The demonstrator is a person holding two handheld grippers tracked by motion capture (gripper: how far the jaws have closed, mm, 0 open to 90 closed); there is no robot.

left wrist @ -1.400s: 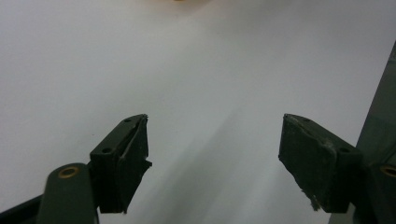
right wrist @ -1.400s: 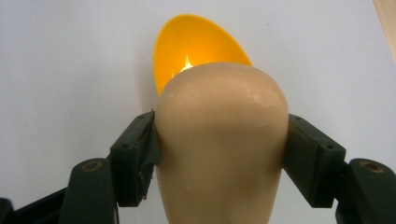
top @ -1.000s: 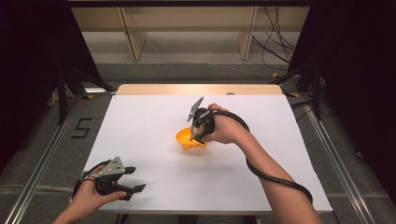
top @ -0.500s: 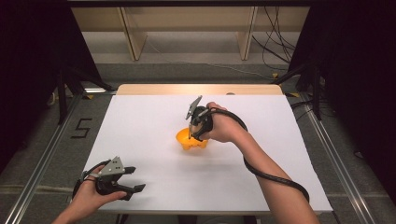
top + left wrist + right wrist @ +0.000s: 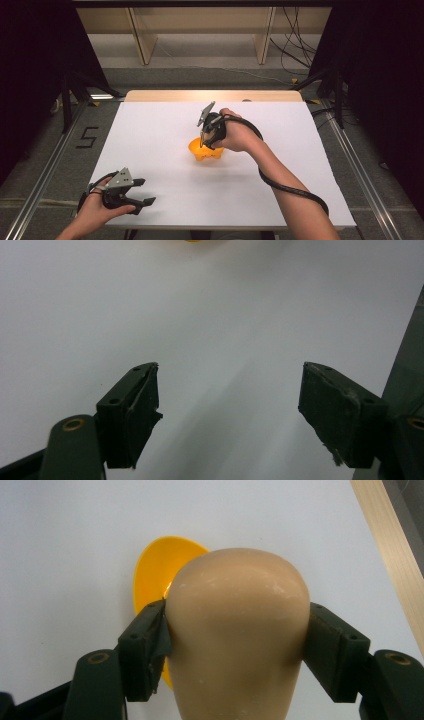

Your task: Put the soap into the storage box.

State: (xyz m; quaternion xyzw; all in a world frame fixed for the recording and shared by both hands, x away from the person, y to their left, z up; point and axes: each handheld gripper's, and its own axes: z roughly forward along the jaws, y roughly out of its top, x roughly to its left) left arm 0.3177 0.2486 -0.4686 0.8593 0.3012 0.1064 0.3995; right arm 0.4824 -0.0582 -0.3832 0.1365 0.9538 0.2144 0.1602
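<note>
My right gripper (image 5: 235, 632) is shut on a smooth beige object with a rounded top (image 5: 237, 595), one pad pressed against each side. Directly below it an orange-yellow bowl (image 5: 152, 572) sits on the white table. In the high view the right gripper (image 5: 204, 141) points down over the bowl (image 5: 205, 151) at the table's middle. My left gripper (image 5: 145, 192) rests near the front left corner, held by a hand. Its jaws stand wide apart with nothing between them (image 5: 230, 400). A sliver of the bowl (image 5: 192, 241) shows at the top edge of the left gripper view.
The white tabletop (image 5: 300, 150) has a wooden strip (image 5: 215, 96) along its far edge. A black cable (image 5: 285, 187) trails along the right forearm. Metal rails (image 5: 45, 165) run along the floor beside the table, and shelf legs (image 5: 142, 40) stand behind it.
</note>
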